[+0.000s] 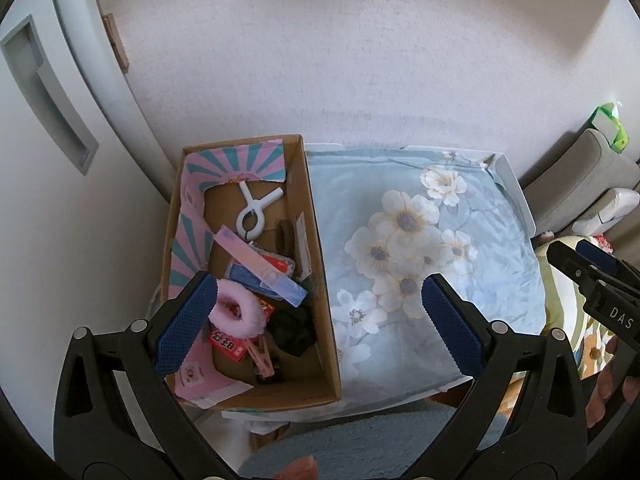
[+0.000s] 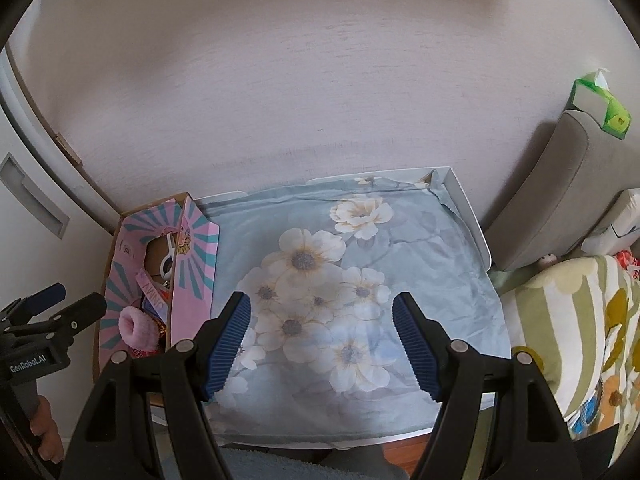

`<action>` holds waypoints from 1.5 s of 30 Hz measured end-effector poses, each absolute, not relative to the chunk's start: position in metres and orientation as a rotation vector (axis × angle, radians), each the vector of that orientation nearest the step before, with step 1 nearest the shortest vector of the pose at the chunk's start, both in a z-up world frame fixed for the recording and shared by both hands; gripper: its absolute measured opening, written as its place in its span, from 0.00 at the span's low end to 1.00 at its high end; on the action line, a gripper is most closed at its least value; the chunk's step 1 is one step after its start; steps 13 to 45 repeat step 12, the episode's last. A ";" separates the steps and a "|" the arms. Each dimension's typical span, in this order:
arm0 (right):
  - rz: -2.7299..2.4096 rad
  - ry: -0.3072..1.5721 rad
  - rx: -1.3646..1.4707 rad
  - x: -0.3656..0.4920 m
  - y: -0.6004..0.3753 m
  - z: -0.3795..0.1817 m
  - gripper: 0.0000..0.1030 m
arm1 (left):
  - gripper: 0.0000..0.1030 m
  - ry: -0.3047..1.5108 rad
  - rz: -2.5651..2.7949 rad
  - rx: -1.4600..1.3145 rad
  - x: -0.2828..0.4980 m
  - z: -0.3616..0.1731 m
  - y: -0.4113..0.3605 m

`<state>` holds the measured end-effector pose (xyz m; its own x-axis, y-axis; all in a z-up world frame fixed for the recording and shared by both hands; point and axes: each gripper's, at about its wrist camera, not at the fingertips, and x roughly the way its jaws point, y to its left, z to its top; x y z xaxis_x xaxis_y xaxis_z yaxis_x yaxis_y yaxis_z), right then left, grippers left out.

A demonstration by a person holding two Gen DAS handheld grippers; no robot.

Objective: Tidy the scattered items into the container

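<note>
Both claws are held angled downward, spread, with nothing between the pads: the left claw (image 1: 320,320) over the cardboard box (image 1: 320,280), the right claw (image 2: 322,344) over the floral cloth (image 2: 440,280) on the worktop. A pink scrunchie (image 1: 237,312), white clip (image 1: 256,210) and small packets are seen inside the box.

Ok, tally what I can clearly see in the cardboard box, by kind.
Clips: 2, white clip, pink peg
Hair rings: 2, fluffy pink scrunchie, brown ring
Cartons and packets: 3, long pink carton, red box, red packet
Unclear black bundle: 1
Total: 8 in the cardboard box; more may lie underneath.
</note>
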<state>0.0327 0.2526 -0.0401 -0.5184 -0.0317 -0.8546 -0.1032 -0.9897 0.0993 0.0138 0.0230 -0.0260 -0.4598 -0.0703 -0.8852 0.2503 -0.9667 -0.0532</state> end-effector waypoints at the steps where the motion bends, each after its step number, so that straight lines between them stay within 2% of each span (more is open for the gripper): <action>1: 2.694 0.212 -1.518 0.033 0.253 -0.040 0.68 | 0.99 0.257 -2.523 1.517 0.014 -0.026 0.022; 10: 2.695 0.206 -1.511 0.032 0.256 -0.039 0.68 | 0.99 0.201 -2.535 1.464 0.016 -0.021 0.032; 45: 2.698 0.200 -1.510 0.031 0.257 -0.039 0.68 | 0.99 0.211 -2.534 1.459 0.016 -0.021 0.033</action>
